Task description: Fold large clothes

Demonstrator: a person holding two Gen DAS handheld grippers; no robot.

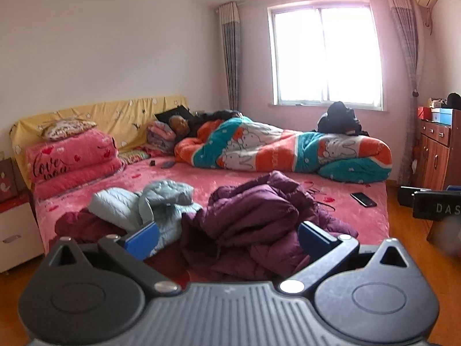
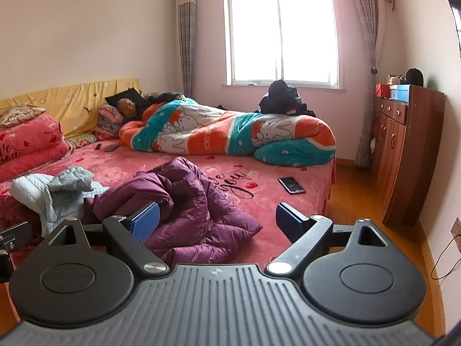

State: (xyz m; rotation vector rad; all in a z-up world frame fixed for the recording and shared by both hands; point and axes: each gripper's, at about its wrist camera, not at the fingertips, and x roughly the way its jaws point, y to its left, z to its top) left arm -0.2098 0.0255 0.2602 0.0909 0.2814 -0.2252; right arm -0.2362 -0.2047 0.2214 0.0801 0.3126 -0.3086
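Observation:
A crumpled purple down coat [image 1: 253,219] lies on the near part of the pink bed [image 1: 201,178]; it also shows in the right wrist view [image 2: 184,201]. A pale blue quilted jacket [image 1: 149,204] lies bunched to its left, also seen in the right wrist view [image 2: 54,190]. A dark red garment [image 1: 77,225] lies under the jacket's left side. My left gripper [image 1: 227,236] is open and empty, held before the bed's near edge in front of the coat. My right gripper [image 2: 216,219] is open and empty, in front of the coat's right part.
A person [image 1: 180,125] lies under an orange and teal rabbit quilt [image 1: 273,147] at the far side. A phone [image 2: 291,185] lies on the bed's right part. Folded pink blankets [image 1: 72,161] sit at the left, a wooden cabinet [image 2: 403,144] at the right, a white nightstand [image 1: 17,230] at the left.

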